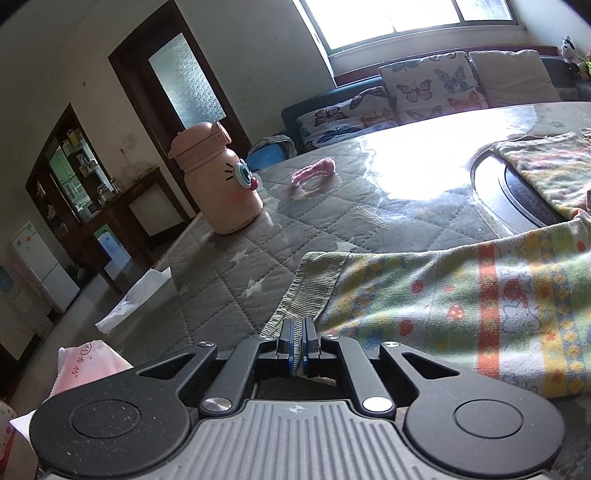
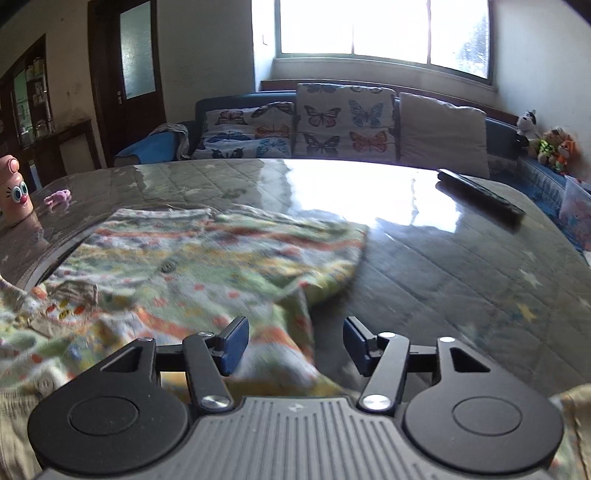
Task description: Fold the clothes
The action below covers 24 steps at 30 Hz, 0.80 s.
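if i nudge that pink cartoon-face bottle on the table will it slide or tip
The pink bottle stands upright, tall for its base, so a high nudge probably tips it. The glossy table cover looks slick; a low push likely slides it. Being round, it may roll once down.

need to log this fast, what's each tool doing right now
Left tool: shut on the ribbed cuff of the patterned garment.
Right tool: open, holding nothing, garment cloth lying between its pads.

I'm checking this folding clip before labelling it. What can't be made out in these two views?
- Left wrist view: most of the patterned garment is cut off by the right edge; glare from the window whitens the table.
- Right wrist view: the garment's print is motion-blurred; its near part is hidden under the right gripper.
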Tool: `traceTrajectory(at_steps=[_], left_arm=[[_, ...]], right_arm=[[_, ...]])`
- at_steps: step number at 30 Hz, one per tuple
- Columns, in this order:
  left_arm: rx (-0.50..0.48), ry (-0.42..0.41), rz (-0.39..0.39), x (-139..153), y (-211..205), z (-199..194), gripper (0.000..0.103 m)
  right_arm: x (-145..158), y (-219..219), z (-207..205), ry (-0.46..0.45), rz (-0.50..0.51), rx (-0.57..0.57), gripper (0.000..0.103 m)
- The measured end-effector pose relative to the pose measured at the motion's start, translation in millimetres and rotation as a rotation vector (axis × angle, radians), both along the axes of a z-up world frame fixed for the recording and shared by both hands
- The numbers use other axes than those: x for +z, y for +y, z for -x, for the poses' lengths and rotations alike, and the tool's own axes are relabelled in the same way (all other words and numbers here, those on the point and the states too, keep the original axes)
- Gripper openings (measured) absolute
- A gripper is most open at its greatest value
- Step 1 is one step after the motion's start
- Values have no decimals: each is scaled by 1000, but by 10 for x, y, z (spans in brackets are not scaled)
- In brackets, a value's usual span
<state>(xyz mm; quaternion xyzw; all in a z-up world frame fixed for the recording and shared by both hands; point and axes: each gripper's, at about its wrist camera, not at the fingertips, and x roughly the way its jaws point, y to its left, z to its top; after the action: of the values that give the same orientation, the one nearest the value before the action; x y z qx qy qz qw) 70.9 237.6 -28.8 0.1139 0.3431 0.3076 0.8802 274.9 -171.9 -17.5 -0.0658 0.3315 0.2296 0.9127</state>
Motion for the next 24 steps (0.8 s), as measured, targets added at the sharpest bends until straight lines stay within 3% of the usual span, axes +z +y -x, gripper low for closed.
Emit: traceTrajectory(at_steps=[6, 12, 15, 20, 23, 24], left_arm=[[-10, 6, -4, -3, -14, 11, 5], [-19, 19, -21, -7, -57, 25, 5], [-17, 23, -26, -11, -63, 12, 5], [-15, 32, -31, -15, -76, 10, 5], [-17, 39, -37, -19, -87, 12, 5], [-17, 40, -37, -20, -91, 13, 5]], right_arm=[[-4, -596, 355, 4, -17, -98, 71], [27, -1176, 572, -11, -28, -256, 71], [18, -1540, 555, -37, 5, -403, 71], [-61, -1853, 518, -46, 31, -529, 71], [-122, -1941, 507, -16, 4, -540, 66], [-124, -1926, 513, -21, 5, -536, 56]])
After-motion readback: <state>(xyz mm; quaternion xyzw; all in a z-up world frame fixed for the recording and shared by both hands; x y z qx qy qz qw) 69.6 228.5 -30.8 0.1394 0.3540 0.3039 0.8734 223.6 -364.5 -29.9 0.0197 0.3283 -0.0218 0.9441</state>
